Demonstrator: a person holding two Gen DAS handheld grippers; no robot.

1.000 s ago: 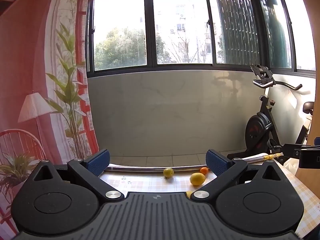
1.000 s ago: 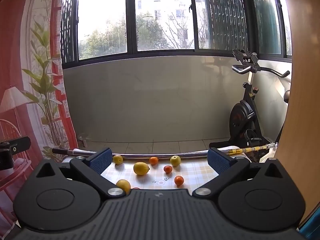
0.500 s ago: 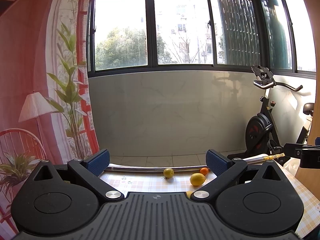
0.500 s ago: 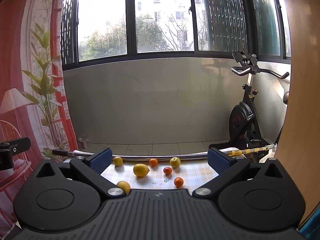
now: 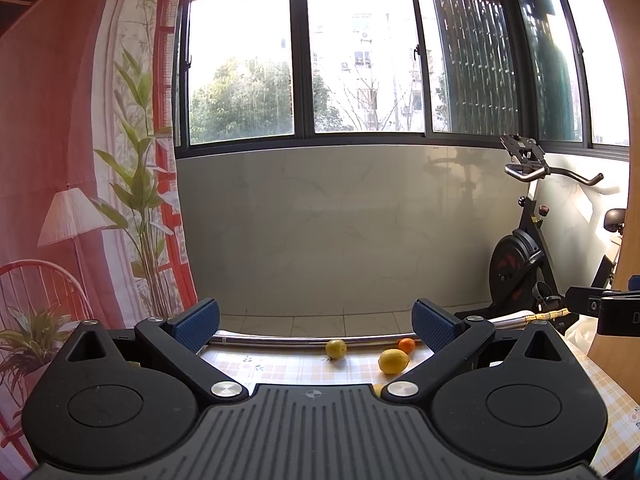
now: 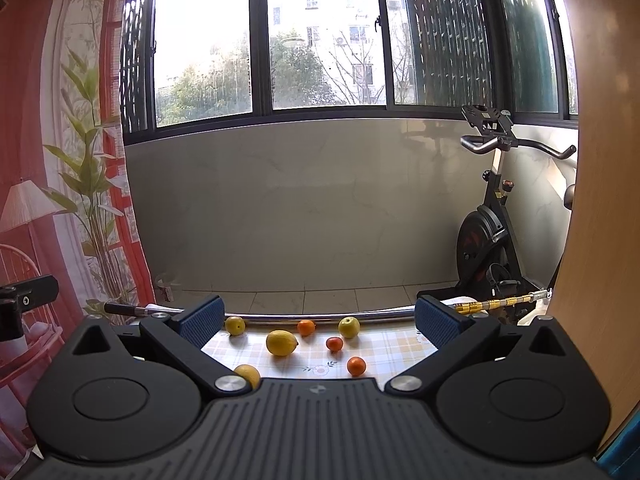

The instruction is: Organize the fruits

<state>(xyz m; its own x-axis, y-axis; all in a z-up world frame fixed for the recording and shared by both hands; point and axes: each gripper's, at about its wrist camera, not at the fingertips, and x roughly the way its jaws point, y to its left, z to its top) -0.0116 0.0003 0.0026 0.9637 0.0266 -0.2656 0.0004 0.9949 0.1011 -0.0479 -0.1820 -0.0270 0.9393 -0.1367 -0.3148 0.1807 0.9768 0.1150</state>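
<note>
Several fruits lie on a checked tablecloth (image 6: 384, 354). The right wrist view shows a big lemon (image 6: 281, 343), a second lemon (image 6: 248, 374) partly behind the left finger, two yellow-green fruits (image 6: 235, 325) (image 6: 349, 327) and three small oranges (image 6: 306, 327) (image 6: 334, 344) (image 6: 356, 365). The left wrist view shows a yellow-green fruit (image 5: 335, 348), a lemon (image 5: 393, 361) and an orange (image 5: 407, 345). My left gripper (image 5: 316, 320) and right gripper (image 6: 319, 316) are both open and empty, held above the near side of the table, short of the fruits.
A metal rod (image 6: 320, 315) lies along the table's far edge. An exercise bike (image 6: 486, 240) stands at the right by a wooden panel (image 6: 600, 200). A red printed curtain (image 5: 80, 160) hangs at the left. Windows fill the far wall.
Both views have shifted very slightly; the fruits sit a touch lower in the right wrist view. Both grippers stay open and nothing was grasped.
</note>
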